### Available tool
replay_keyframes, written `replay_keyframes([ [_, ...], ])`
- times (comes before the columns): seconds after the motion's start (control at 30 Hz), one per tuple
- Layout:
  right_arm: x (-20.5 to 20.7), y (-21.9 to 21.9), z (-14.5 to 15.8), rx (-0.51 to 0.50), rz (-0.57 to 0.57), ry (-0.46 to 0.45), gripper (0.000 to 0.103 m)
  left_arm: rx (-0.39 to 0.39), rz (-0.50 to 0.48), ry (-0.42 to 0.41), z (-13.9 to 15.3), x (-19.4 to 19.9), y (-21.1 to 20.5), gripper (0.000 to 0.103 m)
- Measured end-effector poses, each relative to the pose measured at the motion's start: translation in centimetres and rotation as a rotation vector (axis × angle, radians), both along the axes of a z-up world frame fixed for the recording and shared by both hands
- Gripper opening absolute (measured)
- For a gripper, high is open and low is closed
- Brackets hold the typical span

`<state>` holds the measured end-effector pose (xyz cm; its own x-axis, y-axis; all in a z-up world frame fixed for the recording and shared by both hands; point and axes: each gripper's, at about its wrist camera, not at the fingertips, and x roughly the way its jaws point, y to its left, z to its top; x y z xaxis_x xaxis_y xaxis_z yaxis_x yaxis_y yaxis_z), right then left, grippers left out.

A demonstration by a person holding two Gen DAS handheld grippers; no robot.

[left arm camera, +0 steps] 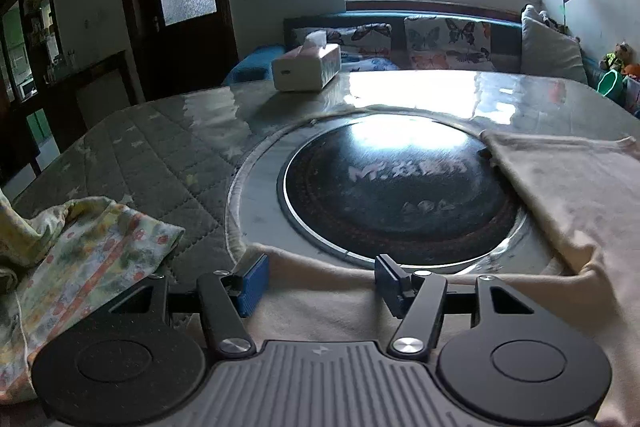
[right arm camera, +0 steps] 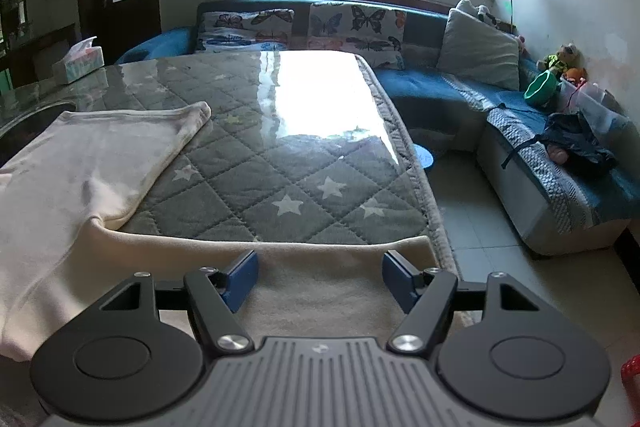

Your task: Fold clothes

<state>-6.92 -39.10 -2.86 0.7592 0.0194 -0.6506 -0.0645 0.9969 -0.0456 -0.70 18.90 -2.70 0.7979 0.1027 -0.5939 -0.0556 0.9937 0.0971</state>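
A cream garment (left arm camera: 560, 195) lies spread on the table, with a folded part running back to the right in the left wrist view. Its near hem crosses just under my left gripper (left arm camera: 320, 283), whose blue pads (left arm camera: 252, 283) stand apart with nothing pinched between them. In the right wrist view the same cream garment (right arm camera: 80, 167) covers the table's left side, and a flat strip of it runs under my right gripper (right arm camera: 320, 279). That gripper is open too, its pads (right arm camera: 240, 281) hanging over the cloth close to the table's right corner.
A floral cloth (left arm camera: 80, 259) lies bunched at the near left. The cream garment partly covers a round dark plate (left arm camera: 396, 195) set into the table. A tissue box (left arm camera: 306, 67) stands at the far edge. Grey quilted star cover (right arm camera: 280, 179), a blue sofa (right arm camera: 440, 87), floor (right arm camera: 480, 219) to the right.
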Motion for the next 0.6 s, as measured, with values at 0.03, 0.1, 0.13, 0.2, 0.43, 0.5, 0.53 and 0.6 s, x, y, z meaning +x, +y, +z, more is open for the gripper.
replay_keyframes([
  [0.03,-0.3,-0.1,0.2,0.002,-0.009,-0.007,0.07,0.0,-0.005,-0.008,0.3,-0.2,-0.2,0.062],
  [0.1,-0.8,-0.4,0.5,0.006,-0.033,-0.011,0.07,-0.013,-0.022,-0.024,1.0,-0.6,-0.9,0.063],
  [0.13,-1.0,-0.6,0.5,0.005,-0.046,-0.009,0.069,-0.023,-0.031,-0.029,1.3,-0.8,-1.3,0.063],
  [0.2,-1.5,-1.0,0.3,0.007,-0.073,-0.005,0.068,-0.038,-0.065,-0.038,1.9,-1.2,-2.5,0.064],
  [0.43,-2.6,-2.6,0.1,0.025,-0.164,0.004,0.066,-0.089,-0.226,-0.056,3.4,-2.1,-7.6,0.068],
  [0.5,-2.6,-2.9,0.0,0.021,-0.181,0.01,0.065,-0.099,-0.268,-0.054,3.5,-2.2,-9.1,0.069],
  [0.53,-2.6,-3.0,0.0,0.019,-0.187,0.014,0.065,-0.104,-0.288,-0.053,3.6,-2.2,-9.9,0.07],
  [0.6,-2.6,-3.2,-0.1,0.018,-0.196,0.021,0.062,-0.114,-0.329,-0.05,3.7,-2.4,-11.4,0.072],
])
